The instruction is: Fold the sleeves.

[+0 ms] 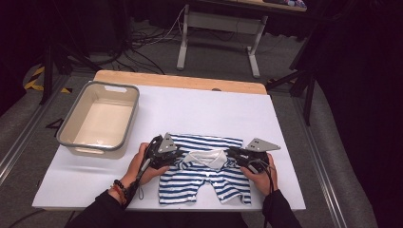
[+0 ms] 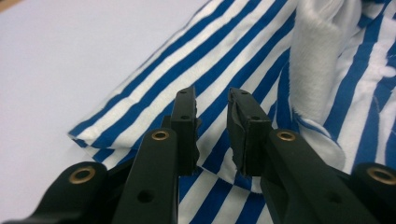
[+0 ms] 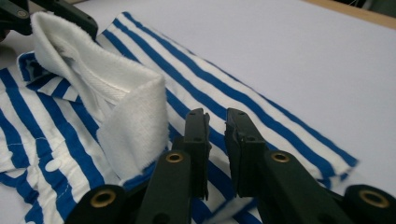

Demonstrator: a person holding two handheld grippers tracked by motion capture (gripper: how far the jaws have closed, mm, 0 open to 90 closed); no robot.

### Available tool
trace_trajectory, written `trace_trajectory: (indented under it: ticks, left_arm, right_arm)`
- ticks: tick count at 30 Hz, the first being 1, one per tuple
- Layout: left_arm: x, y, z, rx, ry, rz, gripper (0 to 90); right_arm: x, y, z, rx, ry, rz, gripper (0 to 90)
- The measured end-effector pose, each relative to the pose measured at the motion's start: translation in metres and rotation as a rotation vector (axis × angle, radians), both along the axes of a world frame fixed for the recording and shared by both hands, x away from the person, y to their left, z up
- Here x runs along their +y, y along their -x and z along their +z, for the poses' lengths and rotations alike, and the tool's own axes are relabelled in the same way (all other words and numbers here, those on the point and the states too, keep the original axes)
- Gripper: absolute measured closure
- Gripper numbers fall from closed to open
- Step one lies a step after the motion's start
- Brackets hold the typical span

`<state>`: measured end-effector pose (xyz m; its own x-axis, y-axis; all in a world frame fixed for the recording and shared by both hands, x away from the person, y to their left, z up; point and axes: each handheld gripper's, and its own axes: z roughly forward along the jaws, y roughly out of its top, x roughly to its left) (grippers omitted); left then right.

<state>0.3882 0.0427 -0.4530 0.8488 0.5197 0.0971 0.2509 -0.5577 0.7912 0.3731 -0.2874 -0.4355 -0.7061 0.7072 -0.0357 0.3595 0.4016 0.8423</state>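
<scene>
A blue-and-white striped baby garment (image 1: 204,178) with a white collar (image 1: 205,158) lies flat near the table's front edge, its leg openings toward the person. My left gripper (image 1: 179,155) is at its left shoulder, my right gripper (image 1: 229,153) at its right shoulder, the two pointing at each other. In the left gripper view the jaws (image 2: 212,95) stand narrowly apart with a raised fold of striped cloth (image 2: 233,170) caught between them. In the right gripper view the jaws (image 3: 215,114) are equally close, with cloth (image 3: 224,210) bunched between them beside the upturned collar (image 3: 126,116).
A grey-rimmed rectangular bin (image 1: 133,110) stands at the table's left. A white sheet (image 1: 214,109) covers the table, with a wooden strip (image 1: 180,80) along the far edge. Another table's legs and cables are on the floor beyond.
</scene>
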Motion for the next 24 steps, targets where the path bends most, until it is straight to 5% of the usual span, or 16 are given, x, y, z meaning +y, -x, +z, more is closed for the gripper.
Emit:
trace_trajectory:
  ticks: [4, 8, 13, 24]
  left_arm:
    - [-0.002, 0.005, 0.000, 0.037, 0.032, -0.041, 73.1]
    - [-0.004, 0.008, -0.001, 0.033, 0.021, -0.064, 72.4]
    - [-0.006, 0.021, 0.001, -0.026, -0.027, -0.103, 71.7]
    - [-0.006, 0.044, 0.007, -0.063, -0.061, -0.177, 69.4]
  right_arm:
    - [0.005, -0.001, -0.007, 0.041, -0.007, 0.022, 80.4]
    - [0.005, 0.007, -0.007, 0.036, -0.016, 0.051, 80.2]
    - [0.004, 0.017, -0.003, 0.008, -0.024, 0.088, 79.1]
    - [0.000, 0.039, -0.004, 0.012, 0.010, 0.141, 74.9]
